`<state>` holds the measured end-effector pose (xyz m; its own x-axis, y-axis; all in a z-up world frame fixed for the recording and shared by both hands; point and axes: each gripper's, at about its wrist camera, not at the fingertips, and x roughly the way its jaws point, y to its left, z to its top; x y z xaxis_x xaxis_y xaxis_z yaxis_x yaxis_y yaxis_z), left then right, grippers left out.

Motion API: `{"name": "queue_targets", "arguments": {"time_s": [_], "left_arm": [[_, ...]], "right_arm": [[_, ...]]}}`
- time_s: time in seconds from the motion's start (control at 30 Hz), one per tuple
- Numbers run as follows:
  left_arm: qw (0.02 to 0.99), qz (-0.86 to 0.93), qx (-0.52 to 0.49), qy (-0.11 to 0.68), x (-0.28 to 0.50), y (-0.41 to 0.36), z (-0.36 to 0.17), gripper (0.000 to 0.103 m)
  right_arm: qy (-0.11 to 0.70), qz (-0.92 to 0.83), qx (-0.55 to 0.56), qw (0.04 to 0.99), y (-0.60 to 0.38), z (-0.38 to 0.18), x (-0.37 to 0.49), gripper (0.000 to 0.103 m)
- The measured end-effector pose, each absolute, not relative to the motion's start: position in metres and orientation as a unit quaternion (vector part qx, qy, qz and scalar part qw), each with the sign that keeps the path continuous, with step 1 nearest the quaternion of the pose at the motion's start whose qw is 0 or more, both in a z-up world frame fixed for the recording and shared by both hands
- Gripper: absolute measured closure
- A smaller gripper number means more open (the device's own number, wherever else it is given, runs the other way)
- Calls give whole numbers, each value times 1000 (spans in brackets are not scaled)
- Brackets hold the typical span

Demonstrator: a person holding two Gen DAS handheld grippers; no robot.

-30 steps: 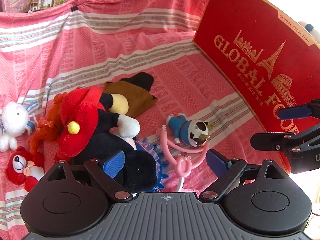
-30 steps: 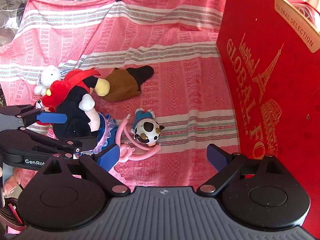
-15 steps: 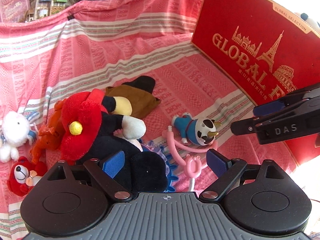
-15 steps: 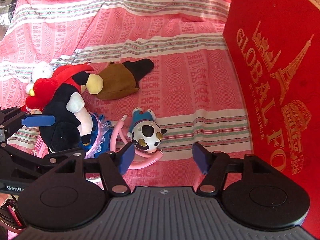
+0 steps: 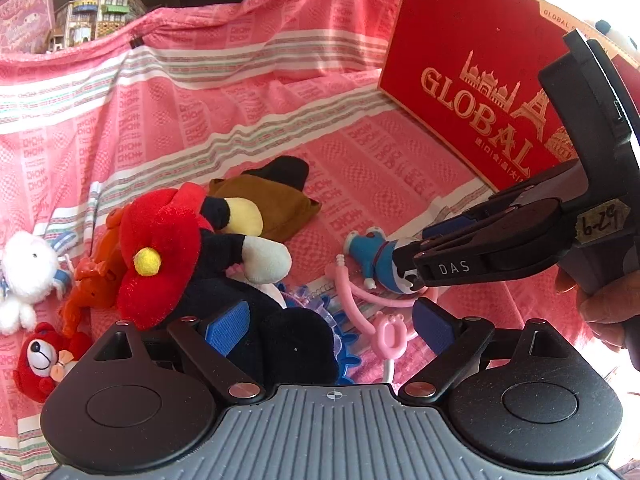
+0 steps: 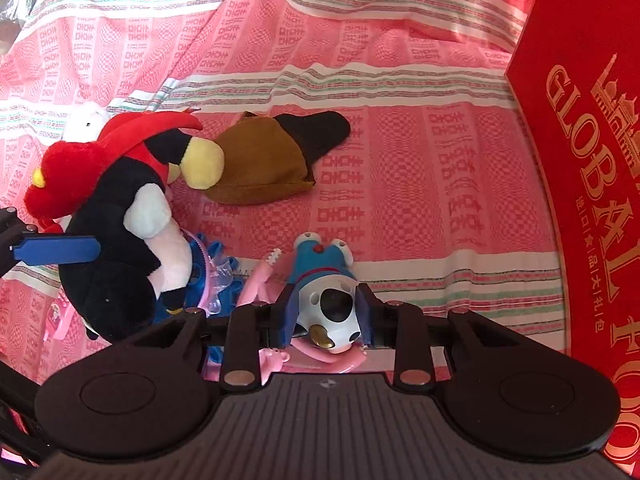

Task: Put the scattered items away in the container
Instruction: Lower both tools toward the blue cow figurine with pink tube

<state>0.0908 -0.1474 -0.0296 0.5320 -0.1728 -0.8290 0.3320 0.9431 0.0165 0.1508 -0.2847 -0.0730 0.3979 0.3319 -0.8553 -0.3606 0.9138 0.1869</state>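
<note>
A small cow figure in a blue suit lies on the pink cloth. My right gripper is shut on the cow figure's spotted head; it also shows in the left wrist view, covering the head of the cow figure. My left gripper is open, around the lower body of a black penguin plush with a red hat. The plush also shows in the right wrist view. A pink toy stethoscope lies under the cow figure.
A tall red box marked GLOBAL stands at the right, also in the right wrist view. A brown and black pouch, a white plush, an orange toy and a red bear lie on the striped cloth.
My right gripper has moved down and forward over the cow figure and shut on its head. My left gripper has stayed open over the penguin plush.
</note>
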Motion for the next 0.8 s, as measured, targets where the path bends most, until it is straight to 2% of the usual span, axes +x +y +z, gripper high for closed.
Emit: {"name": "queue_targets", "arguments": {"time_s": [0.57,0.8], "left_arm": [[864,-133,96,475,98,-190,-38,9],[864,-137,78,478,131,-218,-33,10]], "right_arm": [[519,201,23,830,-353,-84,136,65],[528,192,34,827,-376,-95,134,66]]}}
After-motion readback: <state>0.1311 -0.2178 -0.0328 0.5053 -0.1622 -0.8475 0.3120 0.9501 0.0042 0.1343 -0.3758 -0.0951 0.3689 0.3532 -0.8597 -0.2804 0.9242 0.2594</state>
